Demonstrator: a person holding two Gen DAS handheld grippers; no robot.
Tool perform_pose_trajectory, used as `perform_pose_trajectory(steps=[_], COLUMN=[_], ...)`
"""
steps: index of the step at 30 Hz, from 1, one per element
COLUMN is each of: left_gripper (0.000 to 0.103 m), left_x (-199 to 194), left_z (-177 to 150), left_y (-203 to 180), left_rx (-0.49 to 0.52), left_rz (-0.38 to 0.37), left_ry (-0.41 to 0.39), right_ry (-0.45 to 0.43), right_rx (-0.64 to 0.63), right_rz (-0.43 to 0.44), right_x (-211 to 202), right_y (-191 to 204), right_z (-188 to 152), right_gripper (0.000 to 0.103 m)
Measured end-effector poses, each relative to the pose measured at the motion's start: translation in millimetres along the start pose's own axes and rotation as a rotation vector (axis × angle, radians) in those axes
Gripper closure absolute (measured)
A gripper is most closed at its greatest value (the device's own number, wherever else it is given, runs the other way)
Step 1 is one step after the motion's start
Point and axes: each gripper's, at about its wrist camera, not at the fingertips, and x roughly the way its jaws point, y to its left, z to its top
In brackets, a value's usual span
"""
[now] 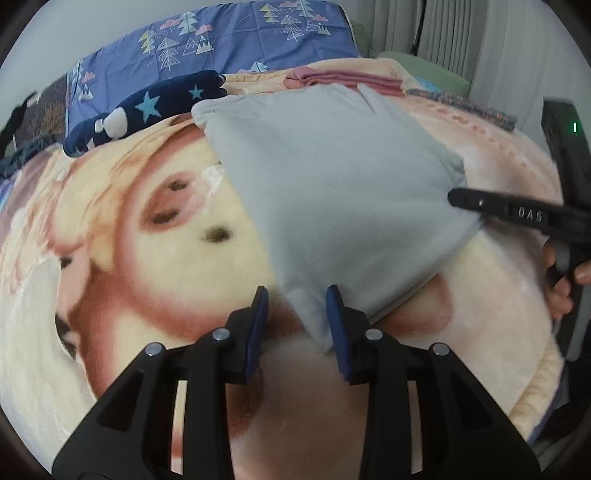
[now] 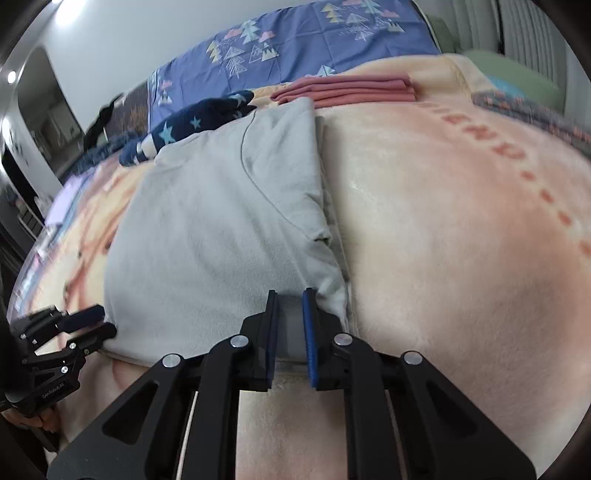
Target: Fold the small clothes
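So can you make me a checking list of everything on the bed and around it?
Surface: plush blanket with a cartoon print, covering the bed.
Job's things: grey garment folded flat; pink folded clothes behind it.
Clutter: navy star-print fabric; purple tree-print quilt.
Grippers: left hand-held gripper open, a grey corner between its pads; right hand-held gripper slightly open over the garment's near edge.
Cables: nothing seen.
Surroundings: white wall, pale curtains.
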Motion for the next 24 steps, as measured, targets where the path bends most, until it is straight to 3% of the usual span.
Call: perform_pose_trajectory(steps=[2,6,14,16,20,23,24], left_gripper=[0.070,0.070,0.064,0.085,0.088,0.088,0.087], left_x=[-8.2,-2.2,98.1,117.2,135.4,126.7,119.6], left_z=[14.4,59.0,139.7,156.8,180.0,181.1,180.6], left_y=[14.3,47.2,117.7,124.0,121.1,128.1,136.8], left_rx=[-0.047,-0.114,-0.371,-0.384,-0.301,-0.298,-0.310], left_rz=[-0.043,-0.026,-0.203,-0.169,-0.080,-0.084,-0.054], left_ry=[-0.026,-0.074,0.007,0.014,0.030,0.003,-0.020], right_ry=[0.001,0.004,-0.004,-0.002,0.002,0.000,0.000], right_rx=[0.005,0.002,0.021,0.021,0.010,0.000,0.001], right_rz=[0.012,0.011,0.036,0.036,0.041,0.026,0.026], right_x=[-3.3,-1.0,-2.6,-1.7,1.0,1.7,1.9], right_y=[-1.6,3.0,-5.0,-4.9,-3.2,-0.6,-0.7], right_z=[0.9,-1.6,-3.7,-3.0,-2.2,-2.6,-2.9], right_gripper=[0.090,0.088,0.088,0.088,0.088,0.088,0.088])
